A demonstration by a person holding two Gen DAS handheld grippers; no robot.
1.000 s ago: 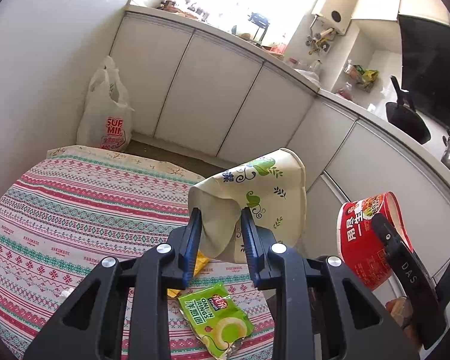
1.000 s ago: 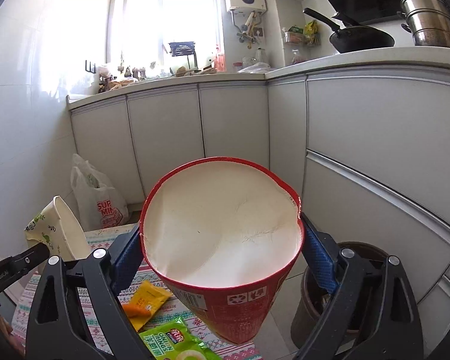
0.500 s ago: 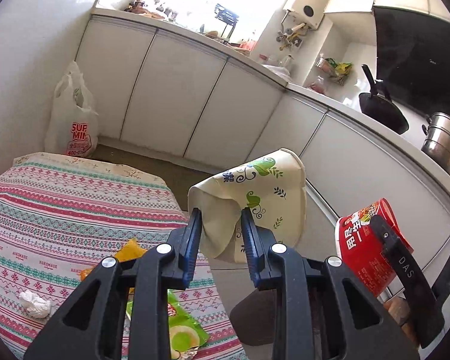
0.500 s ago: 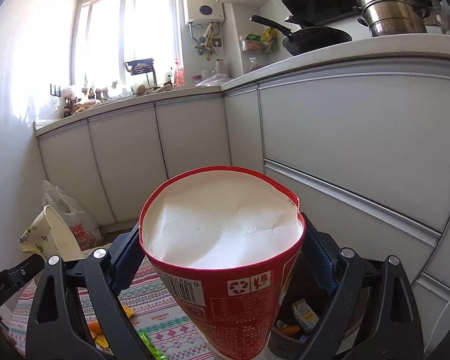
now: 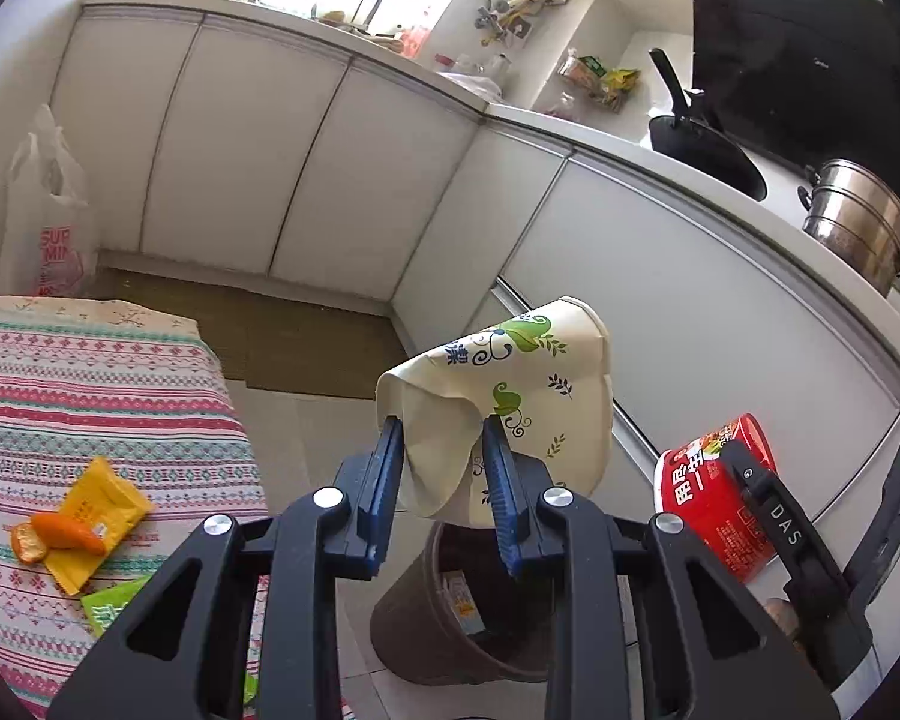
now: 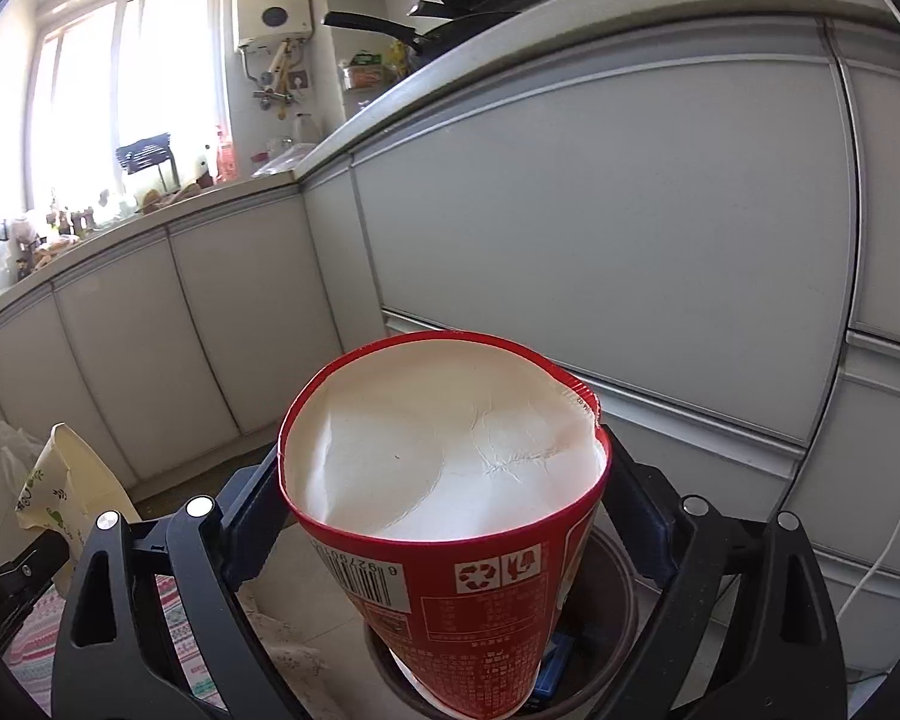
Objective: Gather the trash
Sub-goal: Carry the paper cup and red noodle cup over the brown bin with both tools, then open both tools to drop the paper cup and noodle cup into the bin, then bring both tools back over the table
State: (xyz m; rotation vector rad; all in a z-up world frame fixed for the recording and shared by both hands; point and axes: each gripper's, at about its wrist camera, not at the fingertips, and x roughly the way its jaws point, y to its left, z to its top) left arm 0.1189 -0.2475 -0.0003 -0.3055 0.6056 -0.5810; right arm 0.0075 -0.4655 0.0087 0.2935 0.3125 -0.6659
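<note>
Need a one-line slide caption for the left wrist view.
Left gripper pinches crumpled leaf-print paper cup above brown trash bin; wrappers remain on table.

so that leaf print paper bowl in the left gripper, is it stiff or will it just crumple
Likely soft: the paper bowl wall is already folded inward where the left gripper pinches it. Probably light too, since it hangs out from that one pinched edge. It may crease further under a tighter squeeze.

Both views close behind own jaws, tilted slightly down toward white cabinets [image 5: 306, 138] and dark bin [image 5: 450, 612] on floor. Left view from beside table [image 5: 90, 384]. Shared: bin [image 6: 606, 594], cabinets [image 6: 600, 276], red cup [image 5: 714, 510], leaf-print cup [image 6: 66, 492].
</note>
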